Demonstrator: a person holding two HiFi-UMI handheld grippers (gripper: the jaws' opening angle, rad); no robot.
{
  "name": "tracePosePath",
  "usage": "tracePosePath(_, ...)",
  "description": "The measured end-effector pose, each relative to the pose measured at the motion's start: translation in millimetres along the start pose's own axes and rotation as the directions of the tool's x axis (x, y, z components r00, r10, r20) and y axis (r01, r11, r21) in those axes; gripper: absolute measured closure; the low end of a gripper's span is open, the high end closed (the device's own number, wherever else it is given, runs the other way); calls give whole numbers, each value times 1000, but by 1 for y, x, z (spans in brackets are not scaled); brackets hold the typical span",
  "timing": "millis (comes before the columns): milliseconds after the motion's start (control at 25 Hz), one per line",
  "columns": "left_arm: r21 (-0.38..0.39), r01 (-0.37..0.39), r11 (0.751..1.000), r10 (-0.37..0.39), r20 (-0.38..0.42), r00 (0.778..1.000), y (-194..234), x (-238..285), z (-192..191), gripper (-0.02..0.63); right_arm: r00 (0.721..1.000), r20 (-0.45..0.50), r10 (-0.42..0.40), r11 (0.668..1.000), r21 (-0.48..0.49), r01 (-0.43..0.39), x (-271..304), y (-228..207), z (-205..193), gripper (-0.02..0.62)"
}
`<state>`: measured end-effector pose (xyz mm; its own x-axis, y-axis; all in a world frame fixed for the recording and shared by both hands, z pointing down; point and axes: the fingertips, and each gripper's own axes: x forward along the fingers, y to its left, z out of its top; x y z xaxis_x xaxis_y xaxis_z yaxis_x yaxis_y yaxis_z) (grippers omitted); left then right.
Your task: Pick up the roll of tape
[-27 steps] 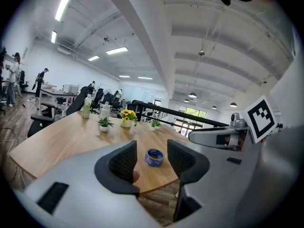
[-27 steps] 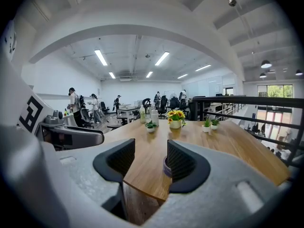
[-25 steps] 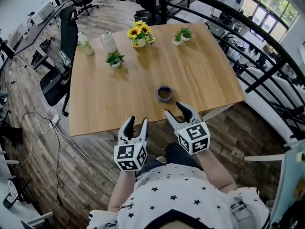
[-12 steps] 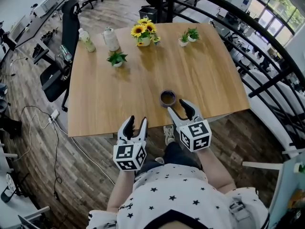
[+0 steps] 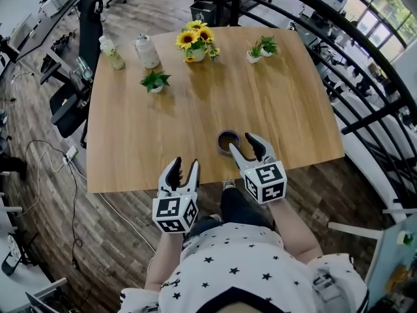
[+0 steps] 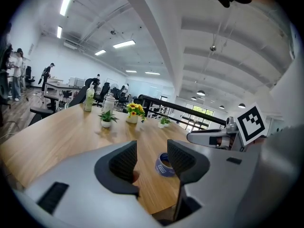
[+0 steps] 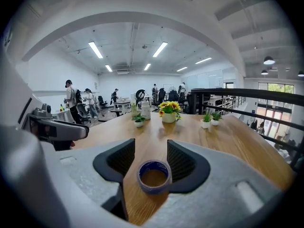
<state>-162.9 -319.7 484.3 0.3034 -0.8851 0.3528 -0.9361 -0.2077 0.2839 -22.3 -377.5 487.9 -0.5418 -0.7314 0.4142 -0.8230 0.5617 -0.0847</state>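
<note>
The roll of blue tape [image 5: 227, 142] lies flat on the wooden table [image 5: 150, 142] near its front edge. My right gripper [image 5: 245, 146] is open, its fingertips right at the roll's near-right side. In the right gripper view the tape [image 7: 154, 176] shows low between the spread jaws, not clamped. My left gripper [image 5: 184, 168] is open and empty over the table's front edge, left of the roll. In the left gripper view the tape [image 6: 163, 165] shows between the jaws, farther out, with the right gripper [image 6: 209, 137] beside it.
A sunflower pot [image 5: 191, 44], two small potted plants [image 5: 154, 81] [image 5: 260, 47] and two bottles [image 5: 107, 52] [image 5: 146, 51] stand at the table's far side. A black chair [image 5: 71, 103] is at the left, and a dark railing [image 5: 365, 116] runs along the right.
Both grippers have moved forward over the table's front edge. The right gripper has closed the gap to the tape, which now lies at its open jaws.
</note>
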Motion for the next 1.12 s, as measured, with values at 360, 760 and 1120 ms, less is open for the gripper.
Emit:
tracePosePath(360, -10, -9, 1000, 9, -38, 999, 6, 30, -7, 411, 997, -81, 3, 1000, -1, -3, 37, -25, -23, 400)
tracePosePath(760, -16, -15, 1000, 14, -70, 997, 6, 54, -15, 413, 983, -182, 14, 1000, 3, -13, 68, -42, -63, 400)
tracePosePath(1120, -20, -20, 1000, 18, -85, 996, 10, 68, -21, 413, 960, -281, 14, 1000, -15, -19, 92, -49, -94, 424)
